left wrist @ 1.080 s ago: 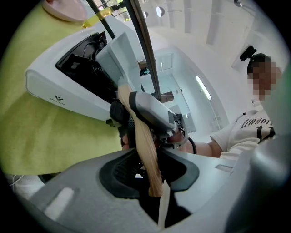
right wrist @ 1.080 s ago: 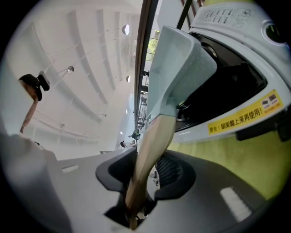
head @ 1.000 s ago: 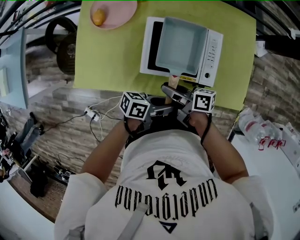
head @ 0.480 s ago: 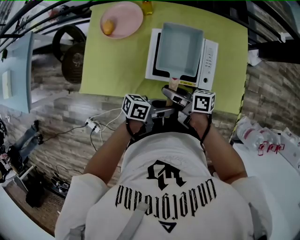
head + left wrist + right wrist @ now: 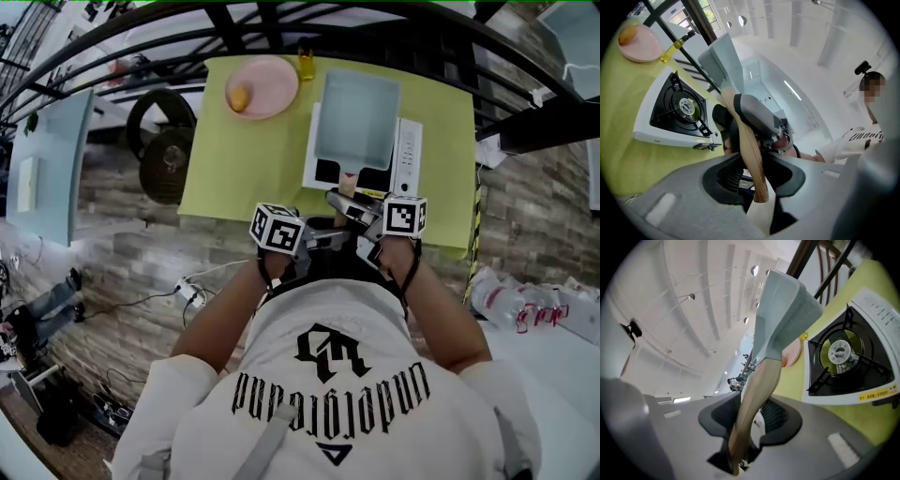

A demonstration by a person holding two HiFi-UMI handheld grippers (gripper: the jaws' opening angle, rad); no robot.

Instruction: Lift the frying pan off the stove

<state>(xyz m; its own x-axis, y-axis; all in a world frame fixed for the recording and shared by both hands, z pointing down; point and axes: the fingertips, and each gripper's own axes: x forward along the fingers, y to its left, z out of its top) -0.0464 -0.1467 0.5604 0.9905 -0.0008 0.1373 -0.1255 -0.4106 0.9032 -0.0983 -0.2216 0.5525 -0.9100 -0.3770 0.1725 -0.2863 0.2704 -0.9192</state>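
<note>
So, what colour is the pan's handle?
Its handle is light wood tan; clearest in right gripper view.

- Shirt [image 5: 333, 394], near, head view: one blackletter word across the back, upside down to the camera. It opens "unde"; the rest is uncertain. The angular emblem [image 5: 330, 349] beside it shows no legible letters.
- Stove [image 5: 843, 401], near edge: yellow label strip [image 5: 876, 394] with dark print, too small to read.
- Stove control panel [image 5: 408, 161], right side: small marks, unreadable.
- Left marker cube [image 5: 278, 230] and right marker cube [image 5: 405, 216]: black-and-white square codes, no letters.
- Second person's shirt [image 5: 857, 137], far right in the left gripper view: dark lettering, illegible.
</note>
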